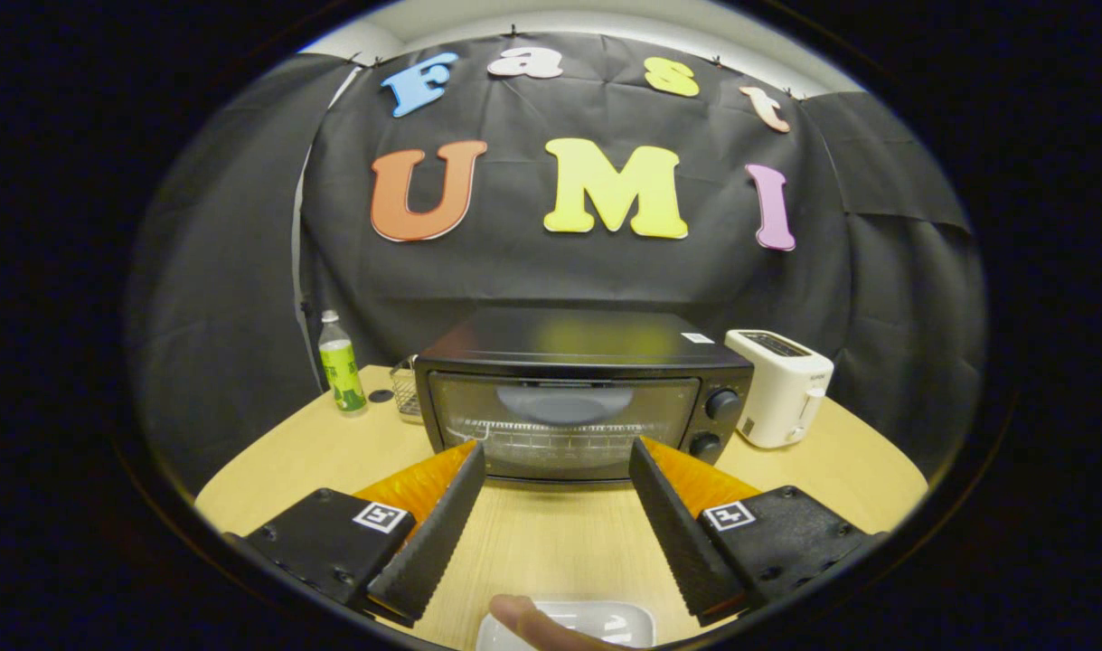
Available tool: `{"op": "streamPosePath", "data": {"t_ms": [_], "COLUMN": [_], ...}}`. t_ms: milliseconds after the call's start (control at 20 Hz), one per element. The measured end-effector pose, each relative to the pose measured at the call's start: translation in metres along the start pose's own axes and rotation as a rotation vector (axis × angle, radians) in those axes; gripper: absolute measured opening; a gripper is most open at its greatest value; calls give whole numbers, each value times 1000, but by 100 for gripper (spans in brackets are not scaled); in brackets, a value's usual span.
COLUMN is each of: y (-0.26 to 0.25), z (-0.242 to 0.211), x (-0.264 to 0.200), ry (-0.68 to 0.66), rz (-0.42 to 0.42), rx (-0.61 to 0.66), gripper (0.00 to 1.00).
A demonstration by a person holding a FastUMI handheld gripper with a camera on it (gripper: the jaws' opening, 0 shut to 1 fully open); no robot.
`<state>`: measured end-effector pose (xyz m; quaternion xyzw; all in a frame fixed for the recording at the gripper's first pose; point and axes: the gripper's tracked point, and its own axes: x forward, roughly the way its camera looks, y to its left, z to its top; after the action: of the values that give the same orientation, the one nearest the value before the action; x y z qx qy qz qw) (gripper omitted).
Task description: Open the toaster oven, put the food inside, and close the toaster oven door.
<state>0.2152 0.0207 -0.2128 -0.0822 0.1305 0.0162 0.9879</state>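
Observation:
A black toaster oven [579, 389] stands on the wooden table just beyond my fingers, its glass door [564, 420] shut and a wire rack visible inside. Two knobs [720, 404] sit on its right side. My gripper [557, 448] is open, fingers spread wide with nothing between them, tips near the door's lower edge. Close beneath the fingers lies a white dish [596, 624], with a person's fingertip [519, 617] touching its near-left rim. I cannot make out any food on the dish.
A white pop-up toaster [779, 387] stands right of the oven. A green-labelled bottle [341, 375] and a small wire basket [407, 391] stand to its left. The light wooden table [551, 533] has bare room between the oven and the dish.

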Motion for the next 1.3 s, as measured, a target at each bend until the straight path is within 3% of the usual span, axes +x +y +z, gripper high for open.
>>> {"op": "streamPosePath", "data": {"t_ms": [300,500,900,1050,1300], "y": [6,-3,-28,-29,-38], "z": [12,30,76,91,97], "x": [-21,-49,-136,-169,-207], "ry": [-27,-83,-180,-213,-237], "rz": [16,-17,-61,-38,-48], "rx": [-3,9,93,112,75], "gripper": [100,100,100,100,100]}}
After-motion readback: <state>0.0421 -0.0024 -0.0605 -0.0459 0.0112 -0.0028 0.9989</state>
